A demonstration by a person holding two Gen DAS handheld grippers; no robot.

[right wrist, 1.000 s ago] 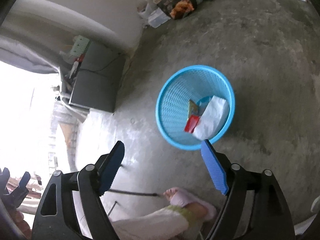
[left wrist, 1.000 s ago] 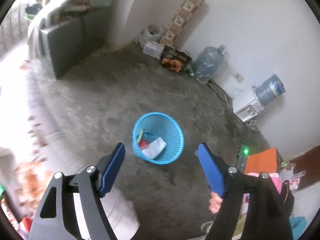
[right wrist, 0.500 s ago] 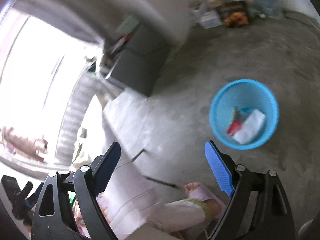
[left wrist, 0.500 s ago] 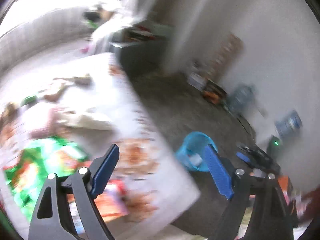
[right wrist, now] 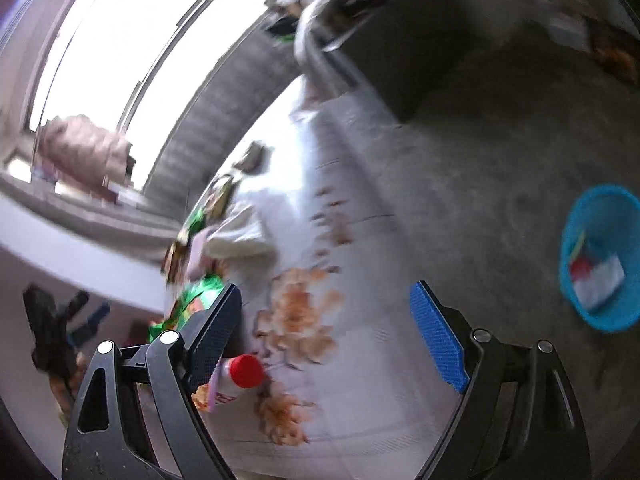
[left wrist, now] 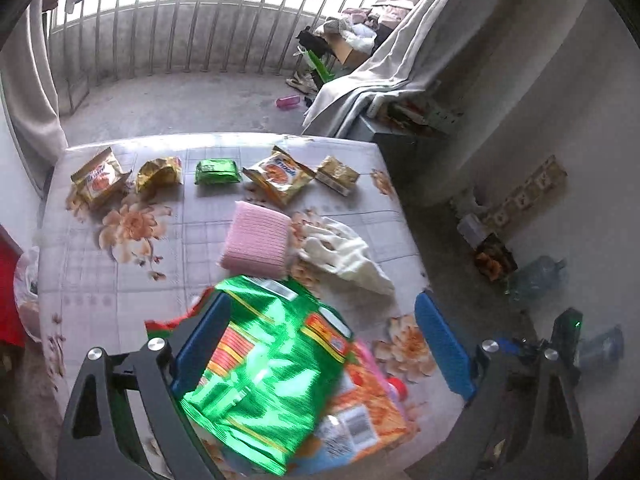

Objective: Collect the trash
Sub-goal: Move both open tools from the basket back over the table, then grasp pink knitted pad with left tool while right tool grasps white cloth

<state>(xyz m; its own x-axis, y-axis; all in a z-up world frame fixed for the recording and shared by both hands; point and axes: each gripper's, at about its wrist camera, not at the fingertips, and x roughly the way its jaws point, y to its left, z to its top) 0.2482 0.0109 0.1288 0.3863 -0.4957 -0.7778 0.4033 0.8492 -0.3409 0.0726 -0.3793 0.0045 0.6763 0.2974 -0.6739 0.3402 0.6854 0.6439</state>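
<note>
My left gripper hovers over the near end of a table with a floral cloth, and its jaws are opening. A large green snack bag lies under them, close to the left finger, with no pad pressing on it. An orange packet and a red-capped bottle lie beside it. Several small wrappers line the far side. My right gripper stands open above the table's edge with nothing between its fingers; the red-capped bottle is by its left finger. The blue basket stands on the floor at the right with trash inside.
A pink folded cloth and a crumpled white cloth lie mid-table. Beyond the table are a balcony railing and a draped grey cabinet. Water jugs stand along the right wall. The right wrist view is blurred.
Both views have swung away from the blue basket on the floor to the table. The left gripper now hangs over the green bag with its jaws wider apart. The basket has slid to the right edge.
</note>
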